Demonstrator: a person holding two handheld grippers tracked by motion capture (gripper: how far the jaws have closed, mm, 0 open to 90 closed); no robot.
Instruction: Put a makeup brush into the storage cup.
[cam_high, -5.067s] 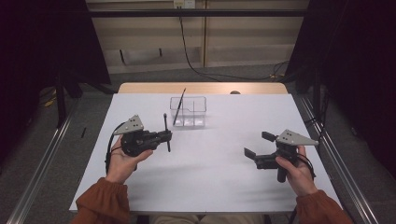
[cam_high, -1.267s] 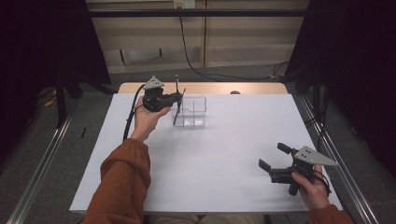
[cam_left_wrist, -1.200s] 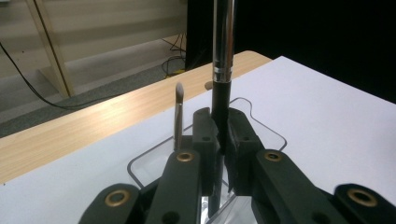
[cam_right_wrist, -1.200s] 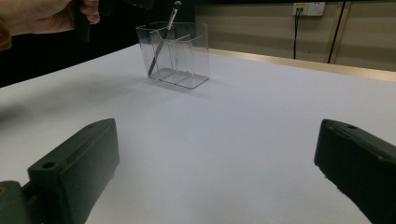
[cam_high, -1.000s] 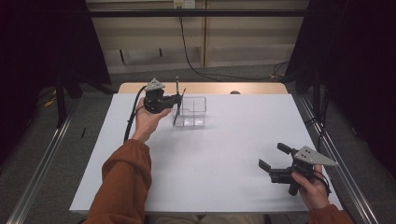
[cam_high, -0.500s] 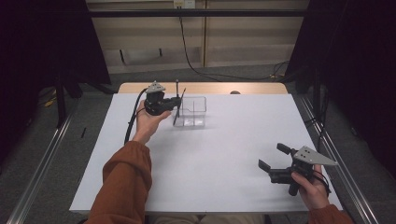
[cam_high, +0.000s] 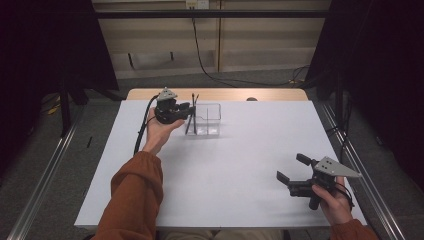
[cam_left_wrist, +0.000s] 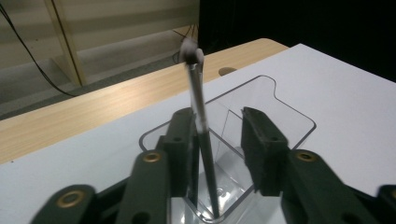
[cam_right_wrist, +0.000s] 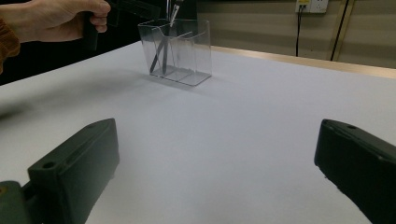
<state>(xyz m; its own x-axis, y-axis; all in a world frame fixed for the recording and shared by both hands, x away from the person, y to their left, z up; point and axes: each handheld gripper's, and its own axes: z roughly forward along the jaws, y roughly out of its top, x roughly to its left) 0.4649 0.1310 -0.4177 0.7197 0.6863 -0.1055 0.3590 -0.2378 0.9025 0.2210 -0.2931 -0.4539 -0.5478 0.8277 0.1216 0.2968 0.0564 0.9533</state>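
A person sits at a white-covered table (cam_high: 225, 170) with a two-jaw gripper in each hand. The left gripper (cam_left_wrist: 219, 144) is held over the near-left compartment of a clear plastic divided organiser box (cam_high: 206, 120) at the far side. Its jaws have just been opening and now stand apart. A thin black pen-like stick with a pale tip (cam_left_wrist: 200, 121) stands between them, leaning against the inner face of the jaw on the view's left, its foot resting on the box floor just below the gripper. A second dark stick (cam_right_wrist: 159, 56) leans in the same compartment. Neither pad appears to press the pen.

The step looks like releasing the pen into the box. To do it well, widen the jaws further, then lift straight up so neither pad drags the pen or tips the light box.

The right gripper (cam_high: 296, 176) rests wide open and empty, well apart near the table's near-right edge.
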